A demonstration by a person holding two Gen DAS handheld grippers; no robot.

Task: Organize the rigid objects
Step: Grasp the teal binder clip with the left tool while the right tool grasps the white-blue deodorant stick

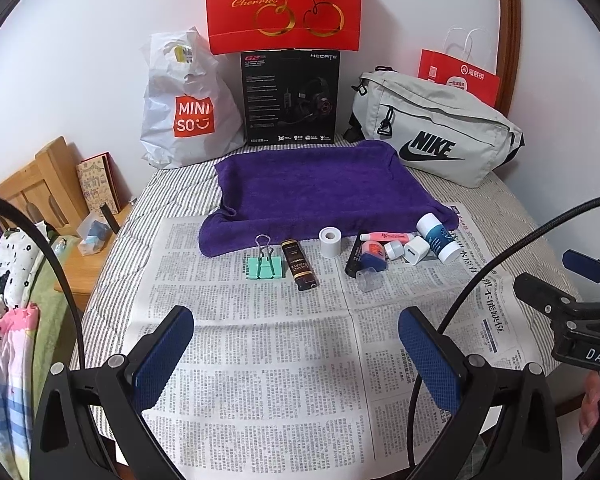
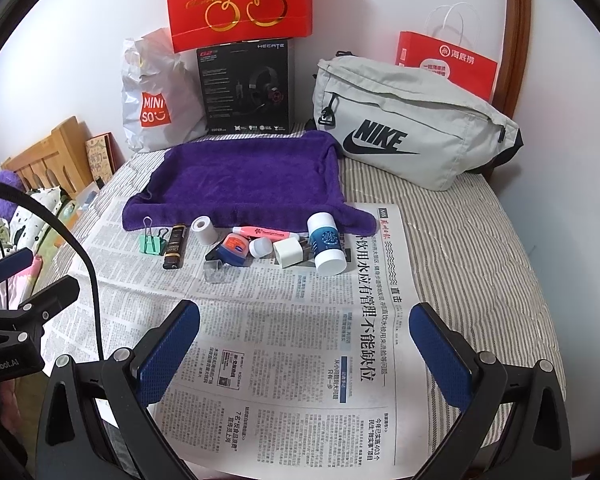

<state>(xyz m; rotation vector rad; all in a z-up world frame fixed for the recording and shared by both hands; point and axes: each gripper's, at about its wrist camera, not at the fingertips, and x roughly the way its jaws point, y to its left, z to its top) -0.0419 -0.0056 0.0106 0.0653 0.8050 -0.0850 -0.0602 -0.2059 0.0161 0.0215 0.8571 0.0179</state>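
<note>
Left wrist view shows the left gripper (image 1: 296, 356) spread wide with nothing between its blue pads, low over the newspaper (image 1: 260, 360). Along the near edge of the purple towel (image 1: 320, 184) stand a green binder clip (image 1: 265, 266), a dark lighter (image 1: 299, 265) and a white roll (image 1: 331, 242), with a white bottle (image 2: 326, 246) in a cluster toward the towel's right corner. Right gripper (image 2: 304, 354) likewise gapes empty, nearer than the towel.
</note>
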